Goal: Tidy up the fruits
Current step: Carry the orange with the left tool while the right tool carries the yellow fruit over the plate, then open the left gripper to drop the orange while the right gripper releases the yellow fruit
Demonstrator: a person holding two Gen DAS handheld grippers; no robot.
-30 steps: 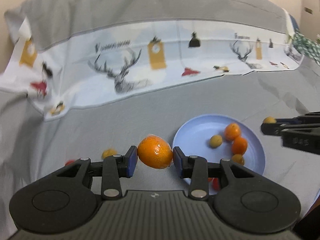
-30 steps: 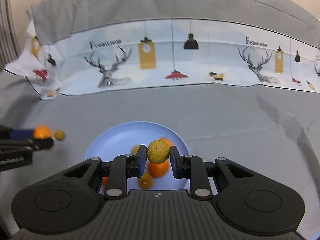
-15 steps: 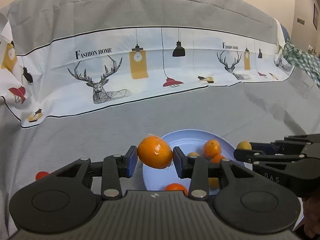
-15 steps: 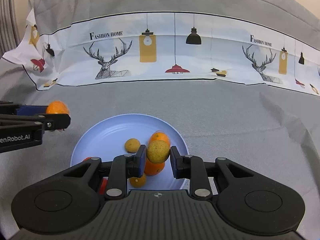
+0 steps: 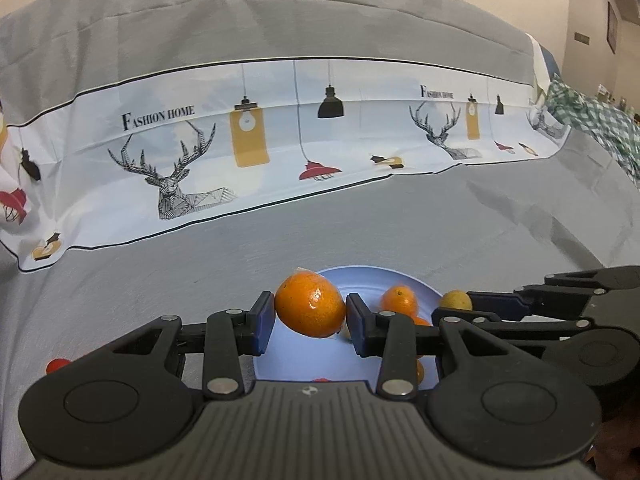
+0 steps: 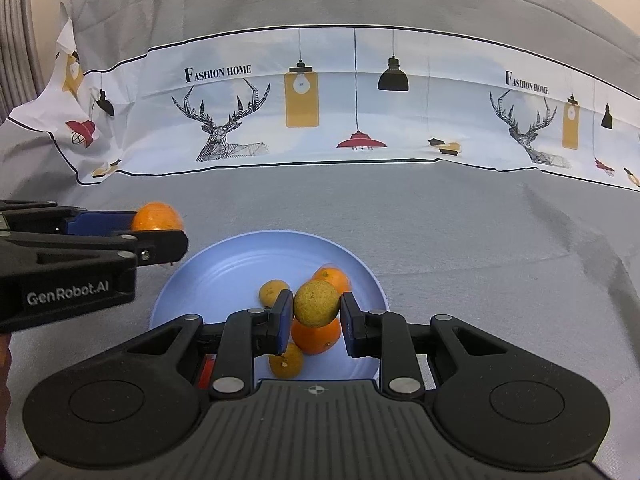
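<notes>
My left gripper (image 5: pixel 310 316) is shut on an orange mandarin (image 5: pixel 311 305), held above the near left rim of the light blue plate (image 5: pixel 288 364). In the right wrist view that same mandarin (image 6: pixel 157 216) shows at the left, just beyond the plate (image 6: pixel 216 272). My right gripper (image 6: pixel 315 312) is shut on a small yellow-green fruit (image 6: pixel 316 303) over the plate's near right part. From the left wrist view this fruit (image 5: pixel 456 300) sits at the tips of the right gripper. Several small oranges (image 6: pixel 335 278) lie on the plate under the right gripper.
A grey cloth (image 6: pixel 460 240) covers the surface, with a printed deer-and-lamp band (image 6: pixel 360 100) rising behind. A small red fruit (image 5: pixel 56 365) lies on the cloth at the left. A green checked cloth (image 5: pixel 600 124) lies far right.
The left gripper has carried the mandarin to the right, from beside the plate to over its near left rim, closer to the right gripper. The right gripper has barely moved.
</notes>
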